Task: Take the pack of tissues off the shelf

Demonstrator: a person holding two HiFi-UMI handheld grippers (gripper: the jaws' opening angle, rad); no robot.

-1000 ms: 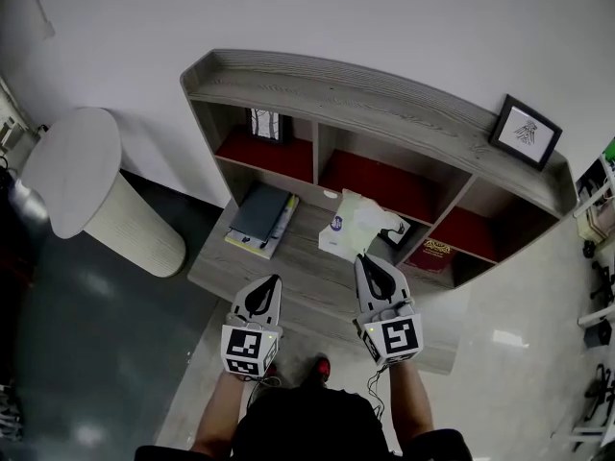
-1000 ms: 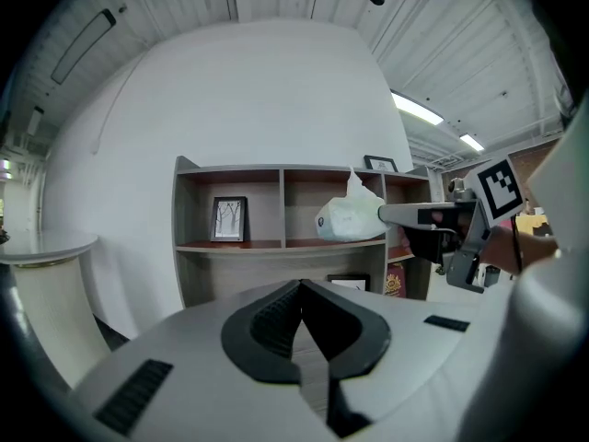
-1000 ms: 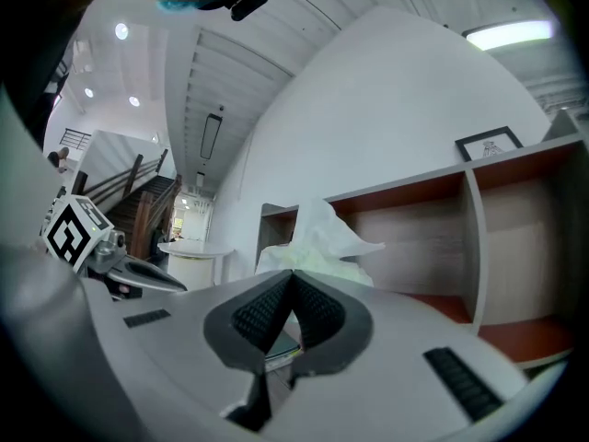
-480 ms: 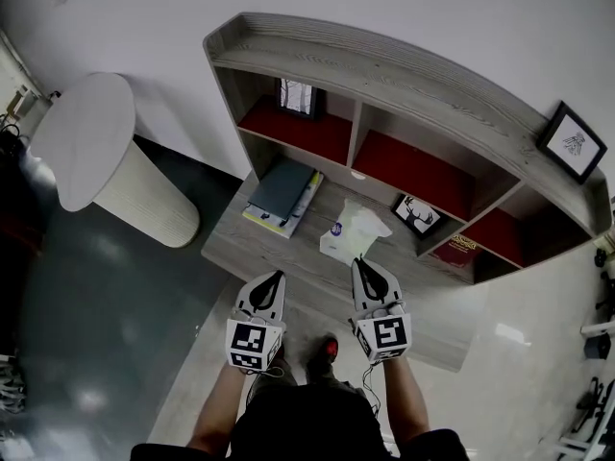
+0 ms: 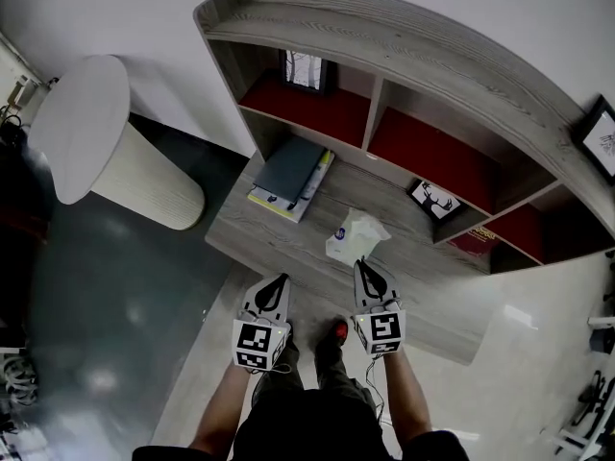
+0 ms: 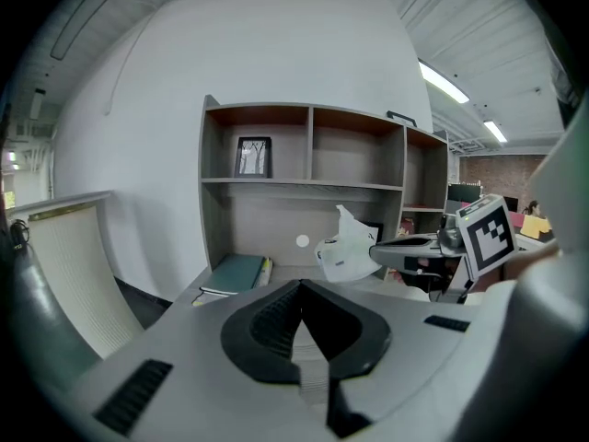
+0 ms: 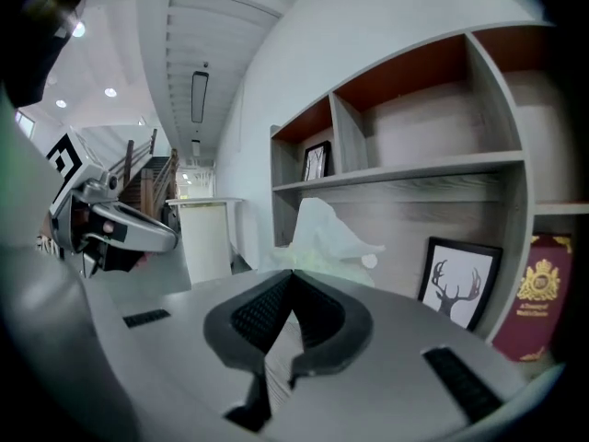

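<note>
Object: white soft-plastic pack of tissues (image 5: 352, 242), blue round mark on its left end. It is out of the compartments, over the lower ledge (image 5: 279, 240) of the grey wood shelf unit (image 5: 404, 46), in front of the middle red-backed bay. Long axis roughly level, lying across the line of the right gripper (image 5: 366, 265) and about parallel to the shelf front. Opening face up, with a crumpled tuft of tissue (image 7: 313, 212) pointing upward. Cannot tell whether the underside touches the ledge.

Right gripper: jaws fully closed, with the tips pinching the near edge of the pack. From the left gripper view the pack sits right at the end of its jaws.

Left gripper (image 6: 299, 285): jaws closed tip to tip, nothing between them. It is level with the right gripper at the front edge of the ledge, well apart from the pack.

Surroundings:
- Small black-framed deer picture (image 5: 432, 200) leans at the back of the ledge, behind and right of the pack, not touching it.
- Dark red book with gold crest (image 7: 541, 293) stands further right.
- Grey-blue book on a yellow-edged one (image 5: 290, 171) lies on the ledge to the left, well apart.
- Framed tree picture (image 5: 306, 67) stands in the upper left bay.
- White ribbed cylindrical bin (image 5: 115, 166) stands on the floor left of the unit.
</note>
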